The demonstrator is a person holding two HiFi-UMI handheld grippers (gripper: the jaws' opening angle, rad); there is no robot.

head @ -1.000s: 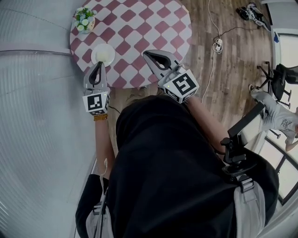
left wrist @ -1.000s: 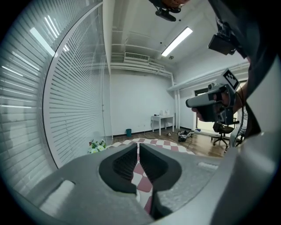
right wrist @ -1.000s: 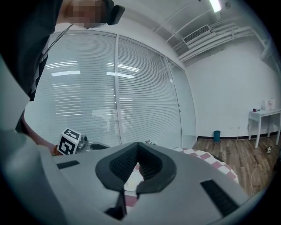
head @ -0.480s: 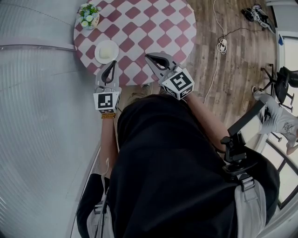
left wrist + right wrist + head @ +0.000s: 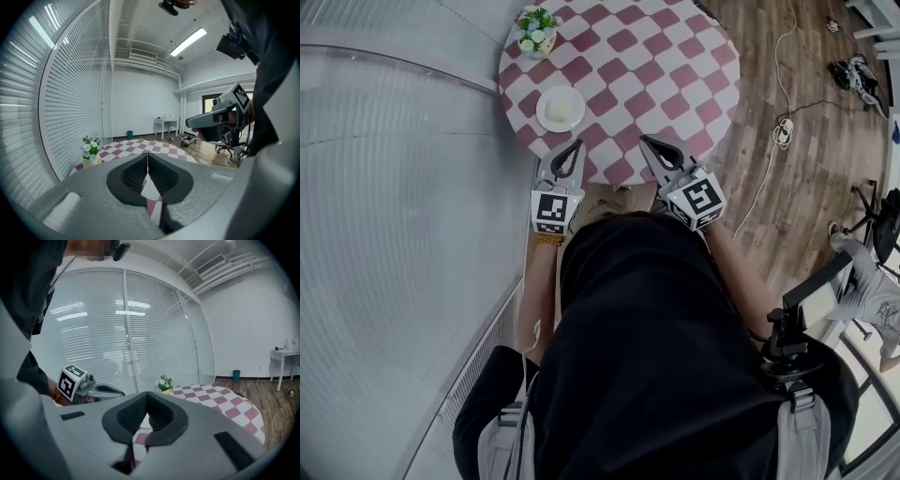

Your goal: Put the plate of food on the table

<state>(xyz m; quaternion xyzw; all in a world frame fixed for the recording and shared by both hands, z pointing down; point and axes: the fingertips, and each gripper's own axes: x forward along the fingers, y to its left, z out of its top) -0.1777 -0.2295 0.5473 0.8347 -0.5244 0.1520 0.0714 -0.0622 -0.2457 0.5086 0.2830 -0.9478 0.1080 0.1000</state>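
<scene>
Both grippers, head view, drawn back from the small white plate of pale food [image 5: 561, 108] on the round red-checked table [image 5: 675, 56] (near its rim; a stray swing could knock it off); left gripper view, left gripper [image 5: 147, 157] pressed together, empty; right gripper view, right gripper [image 5: 146, 401] likewise.

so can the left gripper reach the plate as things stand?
Probably yes. The plate lies on the table just ahead of the left gripper, nothing between them; the flower pot stands farther back. Its jaws are shut, so they must open first.
</scene>
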